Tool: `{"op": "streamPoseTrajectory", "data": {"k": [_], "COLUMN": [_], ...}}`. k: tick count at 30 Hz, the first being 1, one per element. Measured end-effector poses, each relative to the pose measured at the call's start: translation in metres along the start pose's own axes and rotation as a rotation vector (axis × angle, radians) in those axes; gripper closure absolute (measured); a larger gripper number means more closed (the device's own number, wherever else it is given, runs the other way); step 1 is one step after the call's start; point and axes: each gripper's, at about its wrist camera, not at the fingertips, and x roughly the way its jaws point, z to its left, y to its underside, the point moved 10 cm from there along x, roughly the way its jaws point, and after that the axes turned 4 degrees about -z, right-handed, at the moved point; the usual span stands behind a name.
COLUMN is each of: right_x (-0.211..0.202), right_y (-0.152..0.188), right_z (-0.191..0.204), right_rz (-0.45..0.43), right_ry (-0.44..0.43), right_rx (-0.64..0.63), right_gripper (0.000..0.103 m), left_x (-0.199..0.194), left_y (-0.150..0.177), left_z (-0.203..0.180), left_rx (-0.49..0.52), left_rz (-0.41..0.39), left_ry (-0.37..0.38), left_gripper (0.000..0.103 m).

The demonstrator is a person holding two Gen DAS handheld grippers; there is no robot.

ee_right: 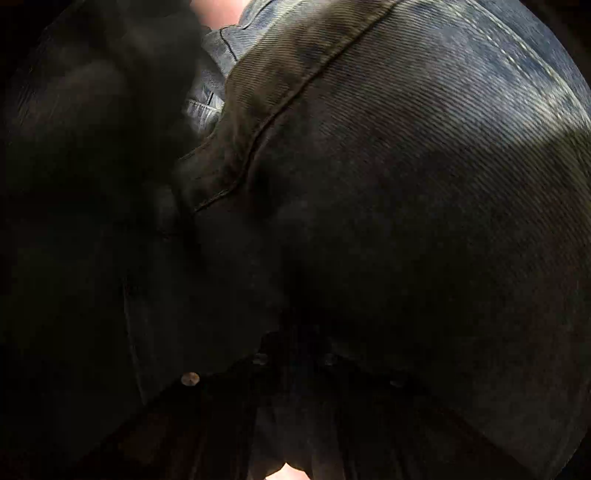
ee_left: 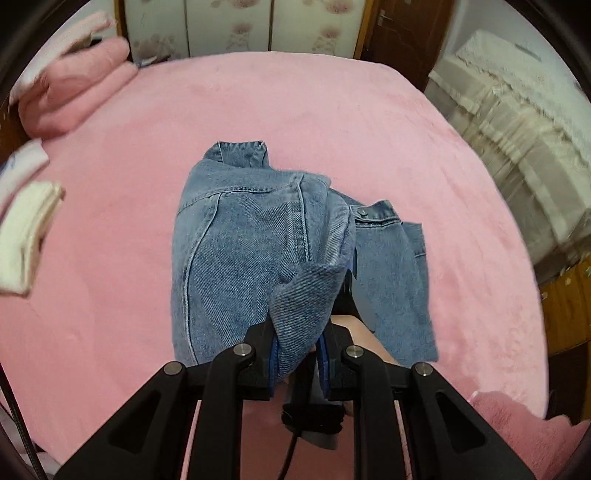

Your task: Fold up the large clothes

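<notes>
A blue denim jacket (ee_left: 240,240) lies bunched on the pink bed cover (ee_left: 295,103), collar end pointing away. My left gripper (ee_left: 297,343) is shut on a fold of its denim, lifting that fold above the bed. Under the lifted fold show a black part of the right gripper (ee_left: 347,295) and a hand (ee_left: 360,332). The right wrist view is almost filled by dark, shadowed denim (ee_right: 406,184) draped close over the lens. My right gripper (ee_right: 295,354) is only a dim outline at the bottom, and its fingertips are lost in the dark.
A folded pink blanket (ee_left: 77,85) sits at the bed's far left corner, with folded white cloths (ee_left: 26,236) along the left edge. Cream lace-covered furniture (ee_left: 509,122) stands off the right side. Floral wardrobe doors (ee_left: 236,26) rise behind the bed.
</notes>
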Motion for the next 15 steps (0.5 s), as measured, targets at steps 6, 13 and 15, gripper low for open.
{"op": "streamPoseTrajectory", "data": {"k": [6,13,15], "right_x": [-0.015,-0.133,-0.161], "right_y": [-0.011,-0.095,-0.102], "right_z": [-0.003,-0.005,-0.015], "right_rz": [0.057,-0.229,-0.258], "right_ry": [-0.018,0.05,0.077], "right_rx": [0.074,-0.055,-0.089], "right_gripper": [0.103,0.103,0.103], "left_x": [-0.007,-0.019,-0.012], "left_y": [-0.011,-0.016,-0.008], "left_z": [-0.018,-0.069,-0.086], "left_rx": [0.066,0.125,0.148], "left_rz": [-0.012,-0.058,-0.056], "left_ry": [0.009,0.106,0.139], "left_gripper": [0.089,0.088,0.088]}}
